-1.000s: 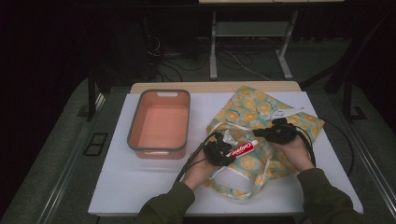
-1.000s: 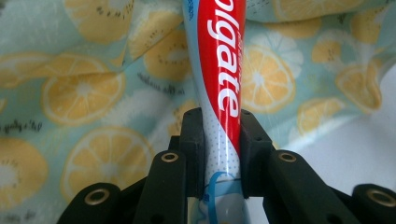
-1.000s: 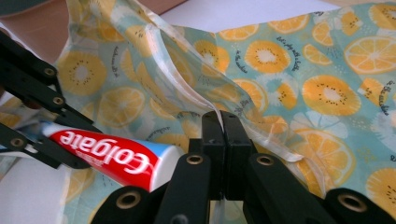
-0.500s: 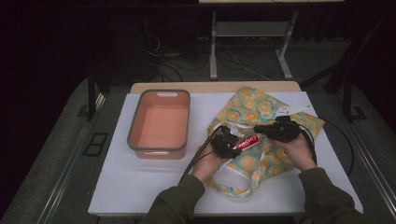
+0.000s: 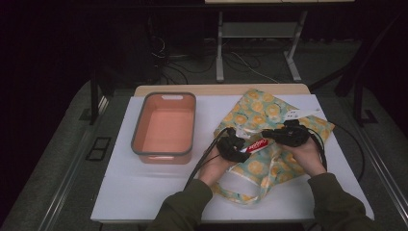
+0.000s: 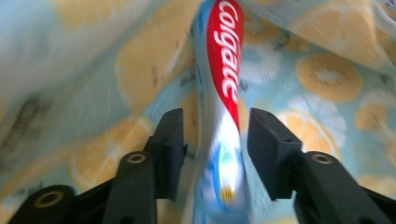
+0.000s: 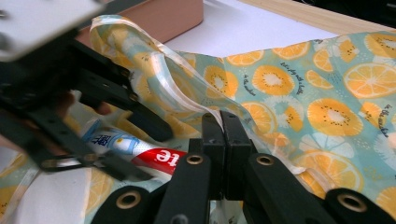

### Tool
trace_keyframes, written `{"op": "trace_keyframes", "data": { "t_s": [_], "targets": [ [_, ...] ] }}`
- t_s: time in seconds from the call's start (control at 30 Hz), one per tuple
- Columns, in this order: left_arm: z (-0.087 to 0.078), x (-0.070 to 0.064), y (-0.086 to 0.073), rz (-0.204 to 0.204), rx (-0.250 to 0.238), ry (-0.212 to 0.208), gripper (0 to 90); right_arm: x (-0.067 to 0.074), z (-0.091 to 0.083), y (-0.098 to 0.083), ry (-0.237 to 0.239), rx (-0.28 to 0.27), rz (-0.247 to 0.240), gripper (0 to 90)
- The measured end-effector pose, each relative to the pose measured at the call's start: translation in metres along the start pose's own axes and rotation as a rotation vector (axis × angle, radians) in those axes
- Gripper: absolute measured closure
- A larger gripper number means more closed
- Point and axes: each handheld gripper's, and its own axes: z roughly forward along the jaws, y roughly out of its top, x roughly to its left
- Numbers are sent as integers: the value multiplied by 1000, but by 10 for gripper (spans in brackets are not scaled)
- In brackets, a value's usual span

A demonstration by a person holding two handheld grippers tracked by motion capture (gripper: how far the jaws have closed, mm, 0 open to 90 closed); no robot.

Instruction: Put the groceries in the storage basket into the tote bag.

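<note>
Fingers (image 6: 173,149) of the left gripper (image 6: 215,154) are spread apart, with the toothpaste tube (image 6: 224,79) lying between them. They have just been opening, and there is a small gap on each side of the tube, so they do not squeeze it. The tube is red, white and blue, and its far end goes up under a fold of the bag (image 6: 322,74).

From the high view, the left gripper (image 5: 234,147) sits near the middle of the counter (image 5: 144,192), at the left edge of the bag (image 5: 269,108). The tube (image 5: 257,144) lies slanted between the two grippers, on top of the cloth. The right gripper (image 5: 288,134) is just beside the tube's other end, over the bag.

Fingers (image 7: 212,140) of the right gripper (image 7: 220,154) are pressed together, and they pinch a thin edge of the bag (image 7: 299,79) and hold it up a little. The bag is light blue with orange and lemon slices on it. The tube (image 7: 154,156) shows just to the left of these fingers, and the left gripper (image 7: 105,135) is around it.

A pink tub (image 5: 163,127) with a grey rim stands on the counter to the left, well apart from the bag. The person's two hands come in from the bottom of the high view, in dark green sleeves (image 5: 332,207)
</note>
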Motion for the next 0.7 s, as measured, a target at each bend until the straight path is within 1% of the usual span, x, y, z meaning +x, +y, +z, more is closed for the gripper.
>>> {"op": "trace_keyframes", "data": {
  "t_s": [0.03,0.17,0.23,0.27,0.33,0.37,0.4,0.47,0.57,0.6,0.67,0.7],
  "targets": [
    [-4,0,-3,7,0,4,481,0,0,0,0,1,1,894],
    [-20,0,-14,14,3,9,411,0,1,-1,-4,5,2,893],
    [-26,0,-20,19,-4,1,401,0,1,-1,-5,8,1,894],
    [-28,-1,-22,19,-6,6,408,0,2,-1,-5,8,1,893],
    [-28,0,-27,24,-7,6,436,0,2,-1,-6,11,1,893],
    [-26,0,-29,17,-10,3,445,0,2,-1,-7,12,1,894],
    [-25,0,-30,12,-8,-9,453,0,3,-1,-7,12,1,893],
    [-21,-1,-31,18,3,-7,460,0,2,-1,-9,14,0,893],
    [-18,-1,-32,12,6,-7,481,0,3,-2,-9,15,-2,894],
    [-17,-1,-32,9,4,-8,497,0,3,-2,-8,14,-2,893],
    [-17,-1,-32,15,8,-9,518,0,3,-2,-7,16,-2,894],
    [-17,-2,-32,20,2,-4,556,0,3,-2,-7,16,-3,894]
  ]
}}
